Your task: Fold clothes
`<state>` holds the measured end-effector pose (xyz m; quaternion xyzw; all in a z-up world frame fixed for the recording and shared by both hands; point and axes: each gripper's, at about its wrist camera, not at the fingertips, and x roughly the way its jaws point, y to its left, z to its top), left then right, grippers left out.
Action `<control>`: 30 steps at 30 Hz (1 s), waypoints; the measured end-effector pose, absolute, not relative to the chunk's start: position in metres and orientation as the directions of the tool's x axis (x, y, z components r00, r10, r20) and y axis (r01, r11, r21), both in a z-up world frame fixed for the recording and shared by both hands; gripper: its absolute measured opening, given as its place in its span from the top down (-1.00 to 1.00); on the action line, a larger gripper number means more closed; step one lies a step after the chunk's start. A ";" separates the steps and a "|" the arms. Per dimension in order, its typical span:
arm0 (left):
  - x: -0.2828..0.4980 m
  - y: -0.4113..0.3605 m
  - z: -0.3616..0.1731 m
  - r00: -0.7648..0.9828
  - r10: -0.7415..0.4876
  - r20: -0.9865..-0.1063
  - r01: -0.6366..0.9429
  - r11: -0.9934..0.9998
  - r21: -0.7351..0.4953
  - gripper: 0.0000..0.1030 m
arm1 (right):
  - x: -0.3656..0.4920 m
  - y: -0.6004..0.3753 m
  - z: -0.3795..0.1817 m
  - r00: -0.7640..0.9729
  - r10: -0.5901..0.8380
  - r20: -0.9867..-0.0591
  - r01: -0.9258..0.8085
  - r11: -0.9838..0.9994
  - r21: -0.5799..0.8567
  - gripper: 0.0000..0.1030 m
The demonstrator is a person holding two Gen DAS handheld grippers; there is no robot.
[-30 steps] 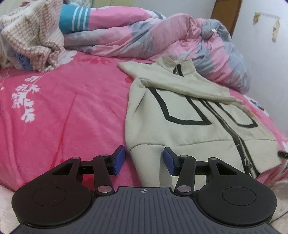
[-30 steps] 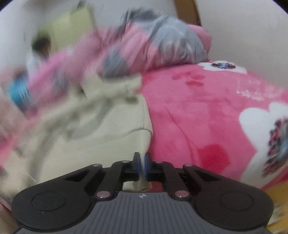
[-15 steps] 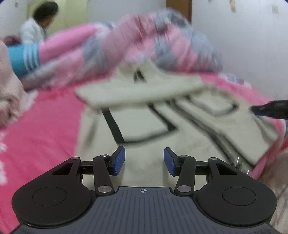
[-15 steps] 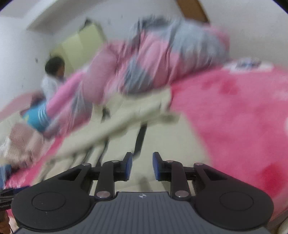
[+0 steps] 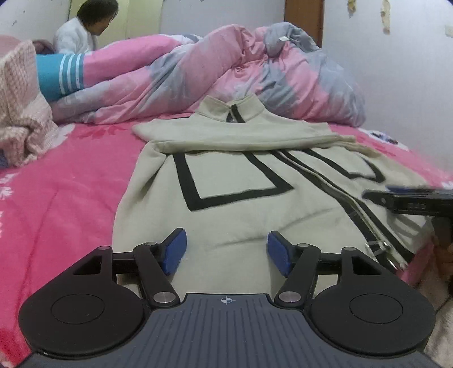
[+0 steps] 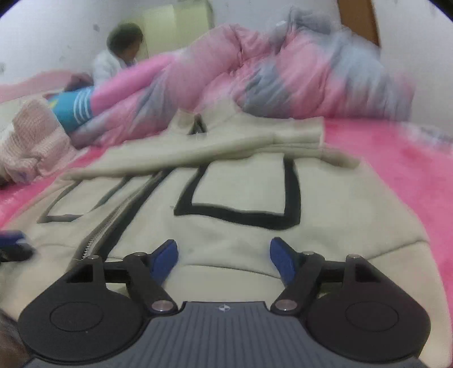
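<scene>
A beige zip-front jacket with black line trim (image 5: 226,181) lies flat on the pink bed cover (image 5: 65,181). The left gripper (image 5: 226,252) and the right gripper (image 6: 223,254) are both opening over its hem, with nothing clamped.

White walls (image 5: 396,70), brown door (image 5: 304,19), pink-sheeted bed (image 5: 70,184), rumpled quilt (image 5: 226,70).

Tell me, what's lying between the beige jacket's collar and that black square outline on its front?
The jacket's own sleeves, folded across the chest, lie between collar and square outline. The left wrist view shows it sharpest.
</scene>
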<state>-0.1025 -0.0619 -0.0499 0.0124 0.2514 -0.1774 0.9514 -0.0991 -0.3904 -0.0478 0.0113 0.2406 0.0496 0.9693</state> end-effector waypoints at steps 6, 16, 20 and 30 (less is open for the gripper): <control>-0.100 -0.044 -0.014 0.808 -0.431 -0.401 0.390 0.902 -0.185 -0.25 | -0.097 -0.393 -0.024 0.852 0.098 -0.515 -0.029 0.990 0.141 -0.47; 0.024 -0.056 -0.012 0.746 -0.507 -0.431 0.474 0.860 -0.191 -0.27 | -0.021 -0.382 0.005 0.882 0.111 -0.457 -0.134 0.991 -0.019 -0.47; 0.055 -0.073 -0.041 0.620 -0.574 -0.536 0.574 0.797 -0.190 -0.34 | 0.021 -0.382 -0.029 0.783 0.140 -0.606 -0.212 0.976 -0.048 -0.52; 0.047 -0.085 -0.050 0.547 -0.605 -0.579 0.642 0.747 -0.174 -0.96 | 0.020 -0.398 -0.048 0.779 0.269 -0.566 -0.272 0.959 0.081 -0.80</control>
